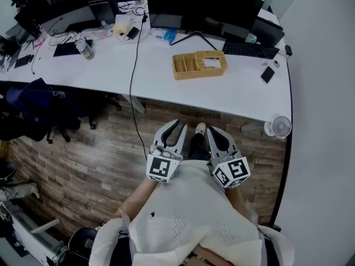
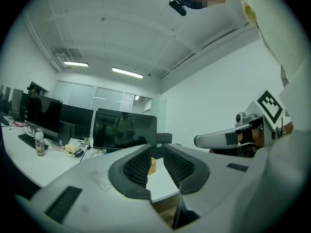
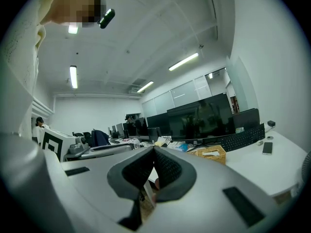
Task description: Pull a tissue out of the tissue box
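In the head view, the box (image 1: 199, 64), a wicker holder with a white tissue (image 1: 212, 62) showing at its top, is seen on the white desk (image 1: 222, 93), well apart from both grippers. These are held close to the body over the floor, probably because the reach has not yet begun. The left gripper (image 1: 171, 125) is parted and empty; the right gripper (image 1: 213, 131) is closed on nothing. In the left gripper view, the box (image 2: 153, 165) is framed in the gap between the jaws, likely as aim. In the right gripper view, the pads are met at their tips, and the box (image 3: 210, 153) lies off to the right. No brand or writing can be read; only square markers are shown on the cubes (image 1: 161, 169).
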{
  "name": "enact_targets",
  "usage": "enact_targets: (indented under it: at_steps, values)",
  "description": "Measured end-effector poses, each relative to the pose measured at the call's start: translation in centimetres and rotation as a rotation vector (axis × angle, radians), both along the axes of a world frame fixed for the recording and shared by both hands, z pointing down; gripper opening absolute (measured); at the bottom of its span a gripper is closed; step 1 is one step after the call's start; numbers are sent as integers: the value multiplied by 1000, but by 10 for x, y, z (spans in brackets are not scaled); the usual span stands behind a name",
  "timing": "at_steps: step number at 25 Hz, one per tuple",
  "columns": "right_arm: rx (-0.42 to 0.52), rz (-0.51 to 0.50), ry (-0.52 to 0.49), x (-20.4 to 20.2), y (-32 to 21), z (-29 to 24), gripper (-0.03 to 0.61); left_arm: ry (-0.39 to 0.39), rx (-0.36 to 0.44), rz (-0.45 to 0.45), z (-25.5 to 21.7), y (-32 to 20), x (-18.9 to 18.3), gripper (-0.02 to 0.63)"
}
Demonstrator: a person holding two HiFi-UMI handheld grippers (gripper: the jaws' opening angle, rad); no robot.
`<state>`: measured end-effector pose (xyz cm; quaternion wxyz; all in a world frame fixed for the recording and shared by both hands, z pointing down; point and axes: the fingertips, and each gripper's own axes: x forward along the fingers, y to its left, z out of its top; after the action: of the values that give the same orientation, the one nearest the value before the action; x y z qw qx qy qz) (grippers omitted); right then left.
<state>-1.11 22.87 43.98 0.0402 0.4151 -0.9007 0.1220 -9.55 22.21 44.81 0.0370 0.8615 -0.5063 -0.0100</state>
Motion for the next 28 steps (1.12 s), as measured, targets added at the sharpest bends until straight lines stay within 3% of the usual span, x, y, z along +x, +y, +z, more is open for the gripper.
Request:
enact_targets:
  at_steps: [16, 20, 28]
  values:
    - [-36, -41, -4, 6, -122, 4, 2, -22, -64, -15, 8, -107, 11, 61]
    - [-46, -81, 7, 10, -146, 3, 2, 13, -79, -64, 3, -135, 14, 61]
    - [-39, -157, 32, 29, -215, -1, 2, -2, -77, -134, 0, -201, 26, 61]
